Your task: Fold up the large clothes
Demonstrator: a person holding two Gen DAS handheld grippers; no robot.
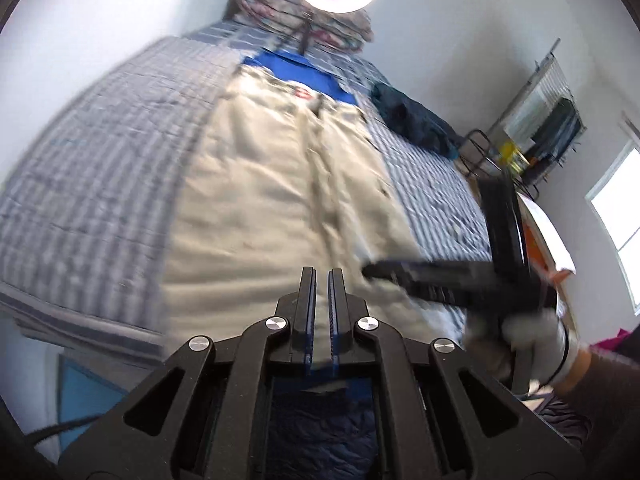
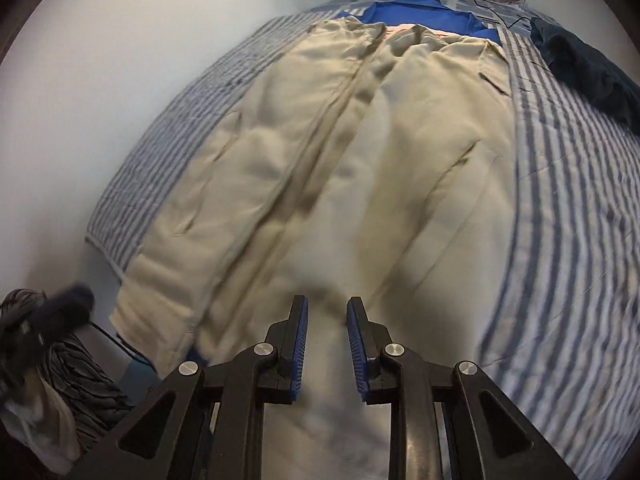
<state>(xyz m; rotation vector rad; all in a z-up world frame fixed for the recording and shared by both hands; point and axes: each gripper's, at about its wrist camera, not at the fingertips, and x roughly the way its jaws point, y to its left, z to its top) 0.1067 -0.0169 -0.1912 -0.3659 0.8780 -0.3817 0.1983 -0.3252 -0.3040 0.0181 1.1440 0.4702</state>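
Jaws hover over beige coat (image 2: 320, 152), spread flat, front seam creased.

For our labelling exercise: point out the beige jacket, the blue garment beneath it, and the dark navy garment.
Beige jacket (image 2: 400, 168): right wrist view, front panel.
Blue garment (image 2: 408, 12): right wrist view, exposed far edge.
Dark navy garment (image 2: 592, 64): right wrist view, crumpled middle.

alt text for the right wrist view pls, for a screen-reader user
A beige jacket lies spread front-up on a blue-and-white striped bed cover, with the right gripper open above its near hem and nothing between its blue-padded fingers. A blue garment shows beyond the collar, and a dark garment lies at far right.
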